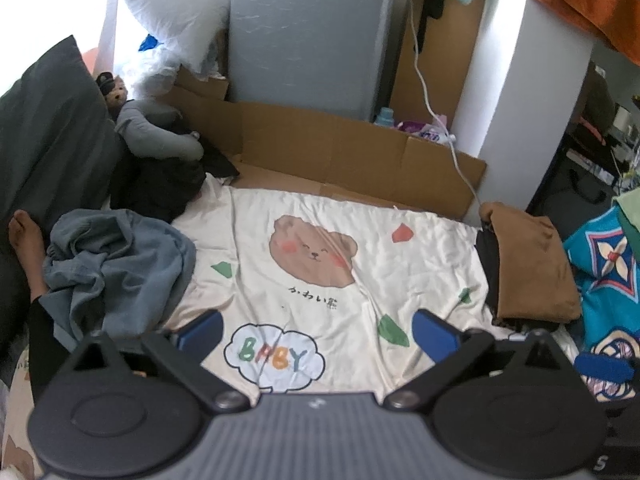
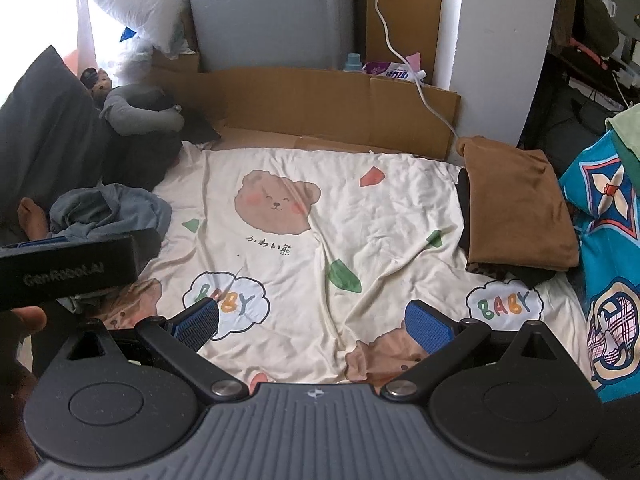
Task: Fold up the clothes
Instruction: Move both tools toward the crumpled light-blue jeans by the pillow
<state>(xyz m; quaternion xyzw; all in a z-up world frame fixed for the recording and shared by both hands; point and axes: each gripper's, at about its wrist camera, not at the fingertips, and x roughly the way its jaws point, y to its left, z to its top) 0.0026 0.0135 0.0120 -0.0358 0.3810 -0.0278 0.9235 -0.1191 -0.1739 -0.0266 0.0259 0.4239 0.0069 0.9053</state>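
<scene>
A cream bedsheet (image 1: 320,216) printed with a bear face and "BABY" clouds covers the bed, and flattened cardboard (image 1: 332,148) stands along its far edge in front of a grey appliance (image 1: 304,32) and a white pillar (image 1: 520,92). A white cable (image 1: 424,80) hangs down across the cardboard. At the left lie a dark pillow (image 1: 48,136), a grey plush toy (image 1: 156,128) with a small bear doll (image 1: 116,92) beside it, and a bare foot (image 1: 24,240) of the person. Just beside that foot sits a crumpled blue-grey garment (image 1: 116,268), unfolded, on the left part of the sheet. On the right edge of the bed a brown garment (image 1: 528,264) lies folded on top of darker folded clothes (image 1: 486,264), and a bright blue patterned blanket (image 1: 604,280) lies next to that stack. The left gripper (image 1: 318,330) hangs over the near middle of the sheet with its blue pads spread wide and nothing between them, close to the crumpled garment but not touching it. The right gripper (image 2: 316,322) is likewise spread wide and empty above the sheet, well apart from the folded stack. In the right wrist view the black body of the left gripper appears at the left, with part of a hand (image 2: 24,320) below it.
</scene>
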